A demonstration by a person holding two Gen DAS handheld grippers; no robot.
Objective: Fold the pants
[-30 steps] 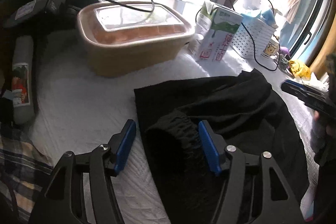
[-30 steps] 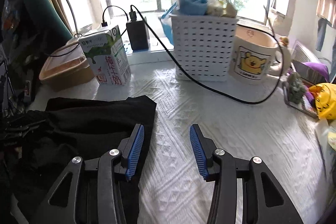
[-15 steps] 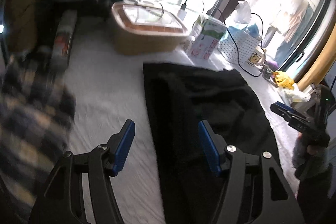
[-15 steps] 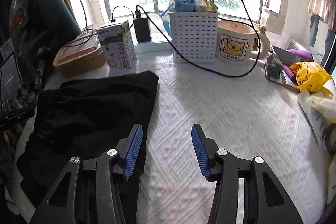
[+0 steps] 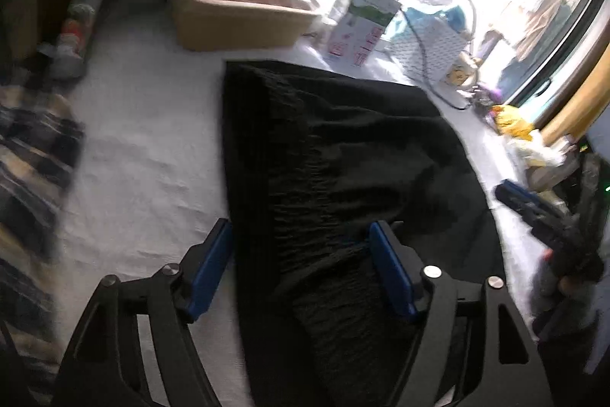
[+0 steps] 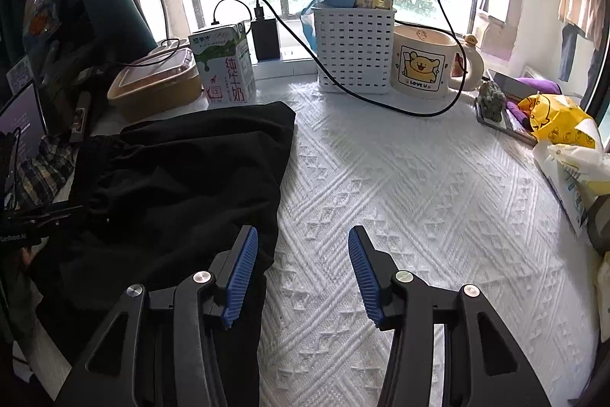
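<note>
left hand-held gripper [image 5: 301, 262] jaws apart, right hand-held gripper [image 6: 303, 271] jaws apart, both angled downward

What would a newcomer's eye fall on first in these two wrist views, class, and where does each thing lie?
First, the black pants sprawled over the left part of the white textured cloth. Next, the bright window clutter behind them: a milk carton, a white perforated basket and a bear mug in a row. Nearest the lens, the right gripper stands open above bare cloth, while the left gripper stands open around the pants' gathered waistband.
</note>
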